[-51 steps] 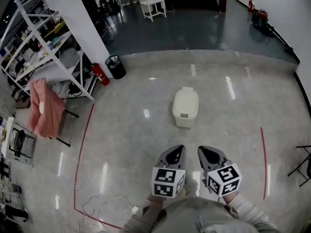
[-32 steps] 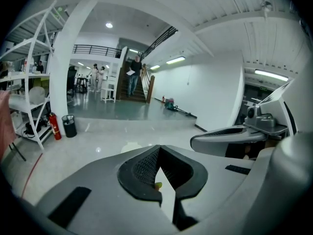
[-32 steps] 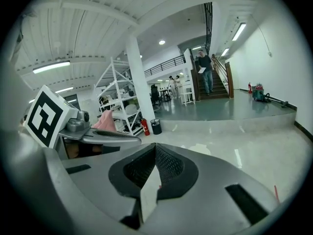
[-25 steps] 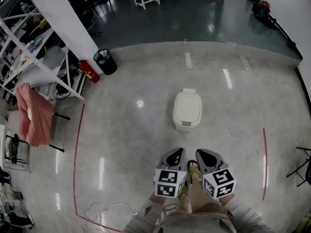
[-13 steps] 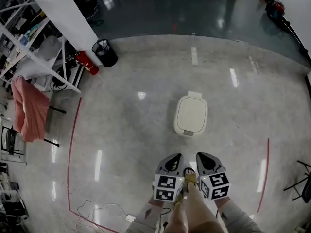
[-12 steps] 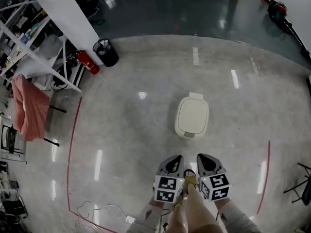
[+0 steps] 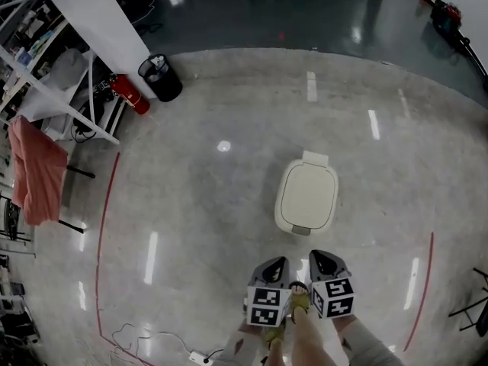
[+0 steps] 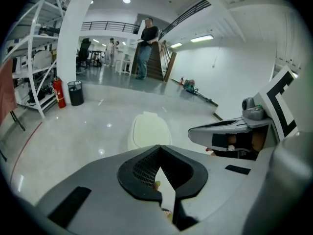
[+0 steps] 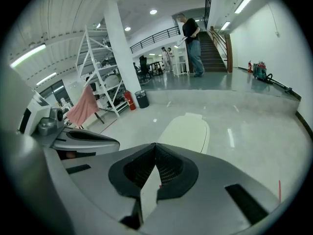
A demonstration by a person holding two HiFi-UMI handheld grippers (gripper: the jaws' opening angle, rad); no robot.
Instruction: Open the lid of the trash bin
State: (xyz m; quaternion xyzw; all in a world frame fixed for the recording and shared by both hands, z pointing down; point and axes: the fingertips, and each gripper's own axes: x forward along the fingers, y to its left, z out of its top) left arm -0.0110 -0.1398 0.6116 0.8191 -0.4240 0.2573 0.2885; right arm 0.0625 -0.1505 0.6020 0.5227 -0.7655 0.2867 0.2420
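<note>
A cream trash bin point(image 7: 306, 195) stands on the polished floor with its lid down, its pedal edge facing me. It shows ahead in the left gripper view point(image 8: 150, 130) and closer in the right gripper view point(image 9: 188, 131). My left gripper point(image 7: 276, 264) and right gripper point(image 7: 320, 258) hang side by side just short of the bin, apart from it. Both are shut with nothing between their jaws, as the left gripper point(image 8: 158, 148) and right gripper point(image 9: 155, 146) show in their own views. My foot shows between them.
A black waste basket point(image 7: 160, 77), a red fire extinguisher point(image 7: 128, 94) and a white shelving rack point(image 7: 53, 75) stand at the far left, with a pink cloth point(image 7: 34, 170) hung nearby. Red tape lines point(image 7: 103, 227) mark the floor. A person point(image 8: 145, 45) stands far off by the stairs.
The bin has come closer and lower in the head view as I walked toward it. Both grippers stay shut, side by side, and sit lower in the frame.
</note>
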